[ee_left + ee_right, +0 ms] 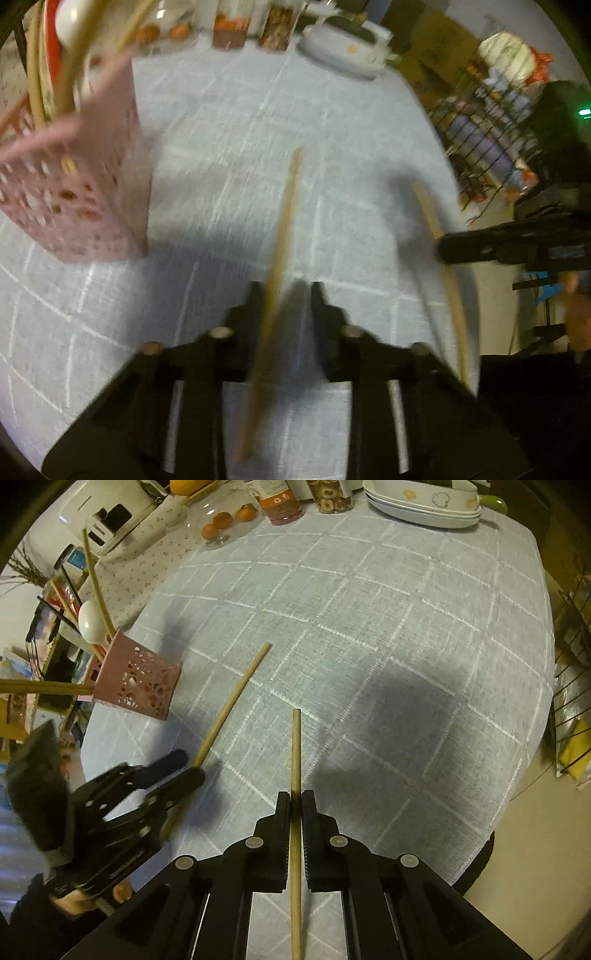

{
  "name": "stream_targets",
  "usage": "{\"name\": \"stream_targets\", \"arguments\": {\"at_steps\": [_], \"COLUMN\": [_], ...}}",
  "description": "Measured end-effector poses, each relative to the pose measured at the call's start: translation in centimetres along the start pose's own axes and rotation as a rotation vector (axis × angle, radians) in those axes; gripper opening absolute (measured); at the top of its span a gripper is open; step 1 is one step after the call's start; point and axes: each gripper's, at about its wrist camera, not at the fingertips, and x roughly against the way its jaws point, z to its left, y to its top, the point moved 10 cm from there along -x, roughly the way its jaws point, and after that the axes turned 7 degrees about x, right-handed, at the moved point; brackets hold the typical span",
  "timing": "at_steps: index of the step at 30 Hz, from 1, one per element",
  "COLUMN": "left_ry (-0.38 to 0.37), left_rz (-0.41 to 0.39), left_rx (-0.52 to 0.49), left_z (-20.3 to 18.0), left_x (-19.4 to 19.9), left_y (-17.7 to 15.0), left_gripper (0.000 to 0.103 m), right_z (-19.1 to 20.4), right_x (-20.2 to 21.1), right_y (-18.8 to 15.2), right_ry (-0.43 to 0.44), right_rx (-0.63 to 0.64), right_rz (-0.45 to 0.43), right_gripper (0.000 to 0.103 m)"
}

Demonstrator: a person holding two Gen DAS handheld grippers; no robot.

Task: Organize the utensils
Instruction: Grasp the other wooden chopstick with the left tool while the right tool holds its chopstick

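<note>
Left wrist view first: the left gripper (284,291) sits close in, its jaws set a little apart with a wooden chopstick (282,229) running between them, seemingly against the left finger; blur hides whether it is truly pinched. The pink utensil holder (74,184) stands just left on the checked tablecloth (332,147).

Right wrist view now: the right gripper (295,801) has its jaws narrowed tight onto a second chopstick (296,749), pointing straight ahead. The holder stands far left, spoon (90,622) inside.
</note>
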Motion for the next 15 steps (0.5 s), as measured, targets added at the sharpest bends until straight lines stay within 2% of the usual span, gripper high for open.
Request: {"name": "stream_targets", "arguments": {"at_steps": [3, 6, 12, 15], "left_ry": [0.005, 0.022, 0.034, 0.047], "left_rz": [0.012, 0.032, 0.145, 0.144], "left_rx": [0.045, 0.064, 0.017, 0.01], "left_z": [0.4, 0.6, 1.4, 1.7], "left_x": [0.6, 1.9, 3.1, 3.5], "left_y": [-0.3, -2.0, -6.9, -7.1], "left_gripper": [0.008, 0.008, 0.008, 0.009], "right_z": [-0.3, -0.2, 1.2, 1.8], "right_x": [0.7, 1.2, 1.0, 0.9], "right_y": [-0.1, -0.4, 0.1, 0.2], "right_ry": [0.009, 0.02, 0.042, 0.045], "right_rx": [-0.001, -0.001, 0.009, 0.011], "right_rz": [-0.007, -0.01, -0.012, -0.009], "right_gripper": [0.006, 0.006, 0.006, 0.006]}}
